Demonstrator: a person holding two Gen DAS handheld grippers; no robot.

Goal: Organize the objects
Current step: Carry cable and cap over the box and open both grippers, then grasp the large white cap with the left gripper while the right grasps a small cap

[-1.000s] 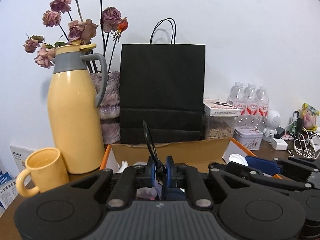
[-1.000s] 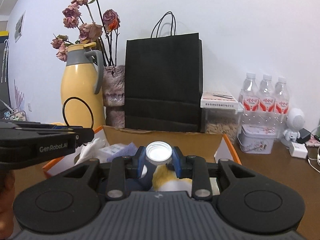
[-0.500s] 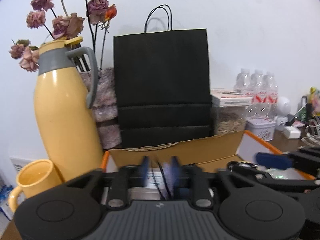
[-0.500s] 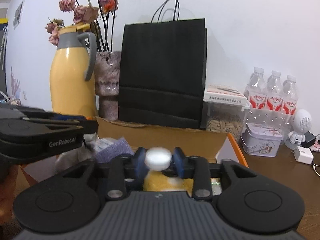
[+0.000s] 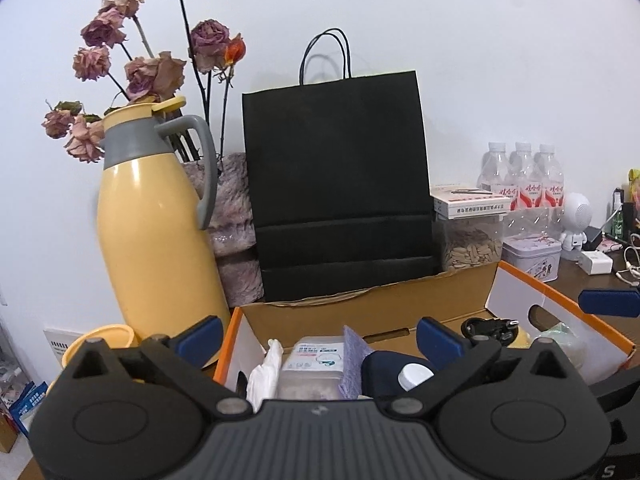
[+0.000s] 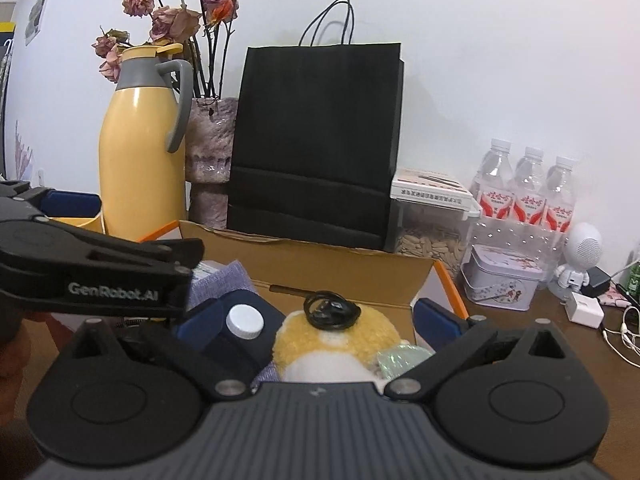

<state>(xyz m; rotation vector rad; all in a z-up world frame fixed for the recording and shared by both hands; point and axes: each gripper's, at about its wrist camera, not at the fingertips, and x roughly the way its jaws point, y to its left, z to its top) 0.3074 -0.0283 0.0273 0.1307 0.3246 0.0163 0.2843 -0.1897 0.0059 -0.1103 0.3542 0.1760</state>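
Right wrist: both claws spread, gripping nothing, hovering over box; risking cable coil sliding off plush.

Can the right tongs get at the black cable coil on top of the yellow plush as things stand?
Probably yes. The right tongs are open, and the black cable coil lies exposed on top of the yellow plush between their tips. The left tongs sit off to the side, not over it.

Ahead of your right claw the box holds a plush toy with a cable coil on top (bottle left of it); paper bag behind, jug far left.
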